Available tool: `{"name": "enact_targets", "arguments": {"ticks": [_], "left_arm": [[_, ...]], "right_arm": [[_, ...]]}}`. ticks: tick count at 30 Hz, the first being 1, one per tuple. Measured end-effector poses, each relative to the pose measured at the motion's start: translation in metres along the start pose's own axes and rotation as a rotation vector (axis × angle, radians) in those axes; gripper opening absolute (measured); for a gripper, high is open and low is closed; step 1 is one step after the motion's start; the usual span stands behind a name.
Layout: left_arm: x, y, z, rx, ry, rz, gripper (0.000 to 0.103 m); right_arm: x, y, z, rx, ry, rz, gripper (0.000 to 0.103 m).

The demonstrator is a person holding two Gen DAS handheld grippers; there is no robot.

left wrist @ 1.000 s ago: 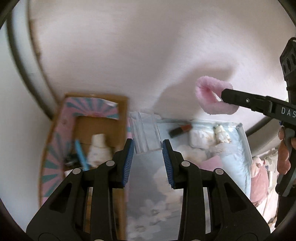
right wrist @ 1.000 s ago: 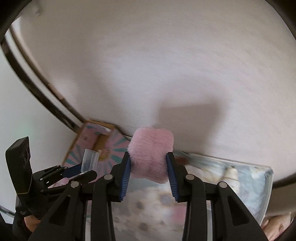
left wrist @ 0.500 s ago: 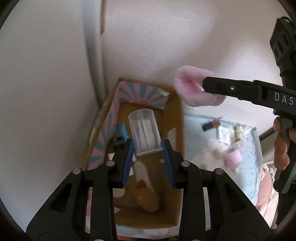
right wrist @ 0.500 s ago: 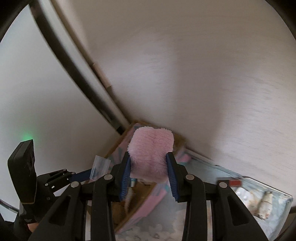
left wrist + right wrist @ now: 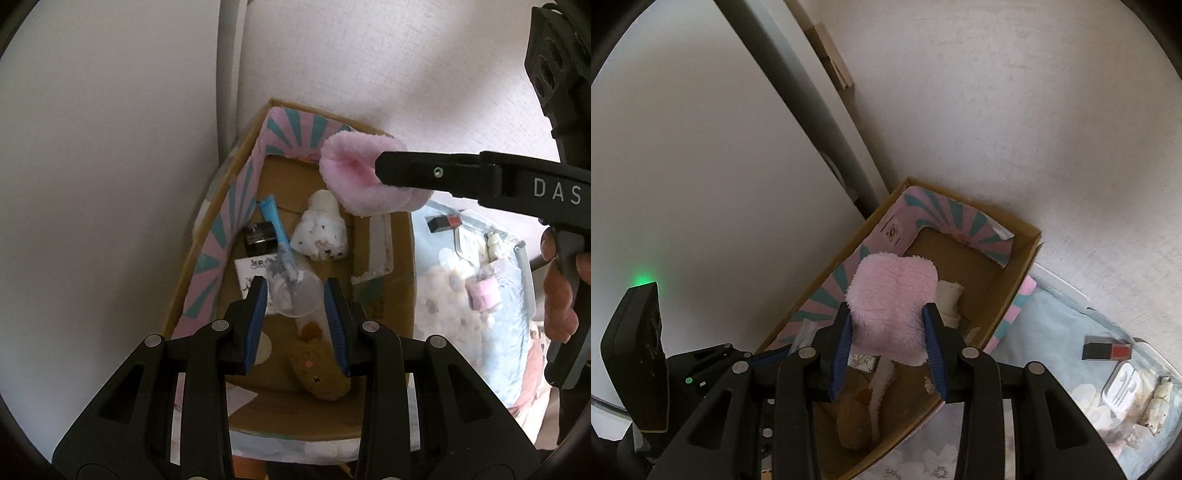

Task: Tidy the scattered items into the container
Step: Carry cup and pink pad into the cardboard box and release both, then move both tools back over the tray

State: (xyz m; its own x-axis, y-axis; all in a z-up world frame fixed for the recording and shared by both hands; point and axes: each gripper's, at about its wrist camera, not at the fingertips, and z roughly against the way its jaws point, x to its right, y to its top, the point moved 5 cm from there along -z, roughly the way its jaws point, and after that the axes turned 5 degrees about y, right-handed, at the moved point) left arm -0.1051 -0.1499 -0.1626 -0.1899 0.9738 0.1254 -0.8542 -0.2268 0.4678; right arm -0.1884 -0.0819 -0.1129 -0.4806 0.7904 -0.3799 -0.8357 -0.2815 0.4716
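Clear plastic cup (image 5: 295, 293) clamped between blue pads of left gripper (image 5: 297, 314), jaws pressed onto its sides, held above cardboard box (image 5: 400, 295); cup wall transparent, edges hard to trace against contents below; in right wrist view only a sliver of cup (image 5: 805, 330) visible behind left gripper body (image 5: 713, 365). Pink fluffy item (image 5: 892, 314) pinched in right gripper (image 5: 888, 343), jaws part-closed on it, over far end of box (image 5: 1019, 273); from left wrist view same pink fluffy item (image 5: 364, 173) folded around finger of right gripper (image 5: 388, 173), second finger hidden behind the fluff. Inside box: blue tube (image 5: 277, 236), small black jar (image 5: 262, 240), white spotted soft item (image 5: 321, 230), brown plush (image 5: 317, 365) partly covered by left fingers; white card (image 5: 255, 273) print unreadable. Outside box on pale blue floral cloth (image 5: 1060, 332): red-and-black small box (image 5: 1108, 350), white earbud case (image 5: 1124, 384), small pink roll (image 5: 484, 293); further bits there blurred. Hand (image 5: 561, 291) on right gripper handle, cut off at frame edge.
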Motion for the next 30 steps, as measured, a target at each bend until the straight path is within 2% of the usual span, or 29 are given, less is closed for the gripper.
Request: {"name": "enact_targets", "arguments": {"ticks": [6, 8, 9, 10, 11, 12, 20, 25, 30], "left_arm": [[-0.003, 0.002, -0.002, -0.006, 0.022, 0.015, 0.032], [-0.002, 0.000, -0.007, -0.029, 0.036, 0.009, 0.054], [-0.001, -0.001, -0.008, -0.037, 0.042, 0.002, 0.096], [0.000, -0.002, -0.007, -0.032, 0.049, -0.002, 0.102], [0.000, -0.001, -0.003, -0.013, 0.050, -0.002, 0.103], [0.001, 0.000, 0.000, -0.012, 0.044, -0.003, 0.103], [0.005, 0.005, 0.015, -0.006, 0.032, 0.000, 0.103], [0.019, 0.004, 0.025, 0.007, 0.017, -0.017, 0.103], [0.042, 0.005, 0.033, 0.023, 0.003, -0.057, 0.103]], "right_arm": [[0.000, 0.004, 0.000, 0.010, -0.023, 0.015, 0.036], [-0.007, 0.014, -0.009, 0.016, -0.032, 0.014, 0.041], [-0.006, 0.014, -0.009, 0.001, -0.029, 0.010, 0.049], [-0.006, 0.014, -0.008, -0.014, -0.029, 0.006, 0.055], [-0.006, 0.015, -0.005, -0.013, -0.032, 0.004, 0.065], [-0.006, 0.015, -0.001, 0.001, -0.035, 0.006, 0.068], [0.006, 0.012, 0.036, 0.090, -0.035, -0.027, 0.070], [0.011, 0.002, 0.054, 0.118, -0.054, -0.055, 0.073], [0.013, -0.016, 0.066, 0.071, -0.124, -0.039, 0.073]]}}
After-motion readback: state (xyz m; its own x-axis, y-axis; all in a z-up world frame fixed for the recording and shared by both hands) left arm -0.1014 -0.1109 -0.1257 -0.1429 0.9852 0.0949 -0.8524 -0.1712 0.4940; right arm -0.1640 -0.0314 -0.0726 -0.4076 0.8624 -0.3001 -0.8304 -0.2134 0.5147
